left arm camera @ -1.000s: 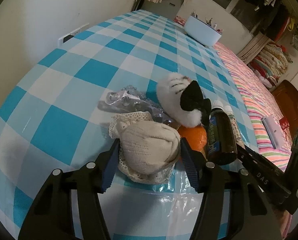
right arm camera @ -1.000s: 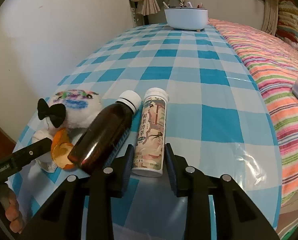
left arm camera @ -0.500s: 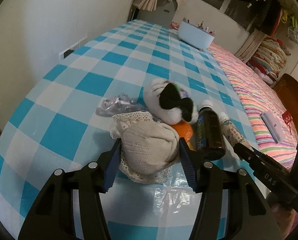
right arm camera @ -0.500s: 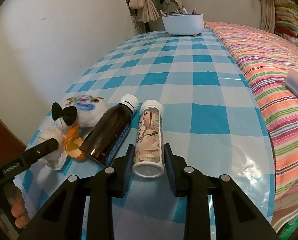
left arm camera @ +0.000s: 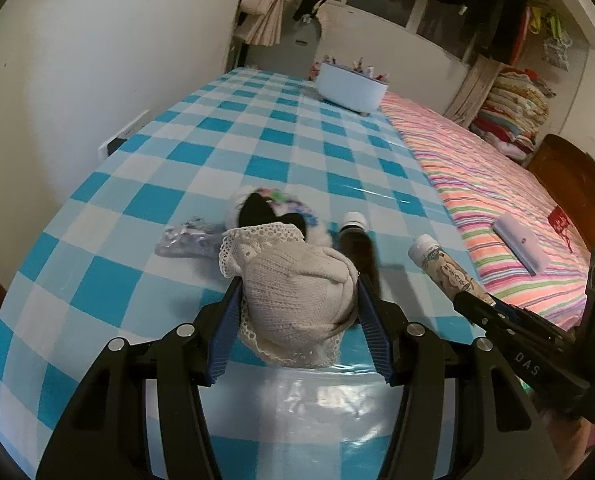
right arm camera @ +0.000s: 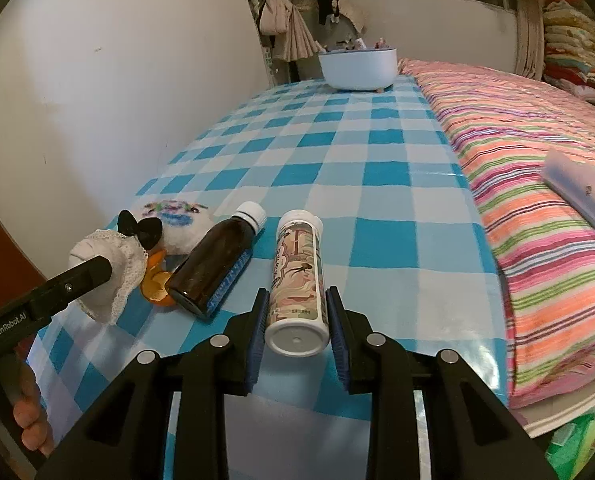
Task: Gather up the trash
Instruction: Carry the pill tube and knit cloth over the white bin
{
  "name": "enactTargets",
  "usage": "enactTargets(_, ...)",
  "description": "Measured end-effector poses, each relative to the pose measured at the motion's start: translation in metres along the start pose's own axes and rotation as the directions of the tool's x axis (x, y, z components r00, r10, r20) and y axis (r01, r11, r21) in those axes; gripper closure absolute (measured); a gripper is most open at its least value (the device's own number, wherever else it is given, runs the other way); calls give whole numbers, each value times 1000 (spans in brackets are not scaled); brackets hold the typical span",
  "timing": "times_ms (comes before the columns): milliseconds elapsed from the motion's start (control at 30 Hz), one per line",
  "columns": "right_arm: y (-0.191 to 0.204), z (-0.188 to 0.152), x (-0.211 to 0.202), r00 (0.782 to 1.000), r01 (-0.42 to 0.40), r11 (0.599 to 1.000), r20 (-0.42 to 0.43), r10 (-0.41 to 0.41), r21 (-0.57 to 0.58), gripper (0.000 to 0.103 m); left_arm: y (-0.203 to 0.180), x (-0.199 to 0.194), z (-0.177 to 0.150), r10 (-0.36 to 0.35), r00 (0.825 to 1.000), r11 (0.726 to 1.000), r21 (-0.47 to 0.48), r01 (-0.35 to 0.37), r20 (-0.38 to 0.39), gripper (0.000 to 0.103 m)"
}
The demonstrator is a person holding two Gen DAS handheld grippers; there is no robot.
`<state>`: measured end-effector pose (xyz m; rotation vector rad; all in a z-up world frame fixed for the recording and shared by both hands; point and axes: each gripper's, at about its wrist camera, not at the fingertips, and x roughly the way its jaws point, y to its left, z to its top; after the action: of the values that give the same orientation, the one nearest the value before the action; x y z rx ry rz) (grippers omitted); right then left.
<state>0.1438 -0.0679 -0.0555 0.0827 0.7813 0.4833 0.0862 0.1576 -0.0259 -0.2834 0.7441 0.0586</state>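
Pinching a bundled cream knit cloth with a lace edge, the left gripper had its blue pads pressed into both sides of the bundle, which looked lifted clear of the table with its checked blue cover. Beside it, the right gripper was clamped on a printed tube with a white cap, its pads tight against the tube's sides near the base; the tube pointed away along the fingers and seemed raised off the cover too.

Just past the cloth lay a brown glass bottle on its side, a piece of orange peel next to its base, a white plush toy with a black bow, and a crumpled clear wrapper to the toy's left. None of these was touched by either gripper.

At the far end of the table stood a white tub with small items poking out of it, well apart from the cluster; I judged it the likely place for the trash, though that could not be confirmed. A striped bed ran along the table's right edge.

By my reading, two pieces were in hand and not yet dropped anywhere. The bottle, peel and wrapper were still left to collect.
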Motion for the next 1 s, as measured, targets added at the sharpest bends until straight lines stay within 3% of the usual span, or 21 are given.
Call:
enactTargets(567, -37, -19, -62, 997, 50, 999, 61, -51, 12, 75, -71, -6, -13, -93, 996, 988, 120, 94, -15, 48)
enactTargets(1000, -67, -42, -113, 988, 109, 994, 109, -112, 30, 75, -139, -11, -38, -171, 984, 953, 243, 179, -57, 48)
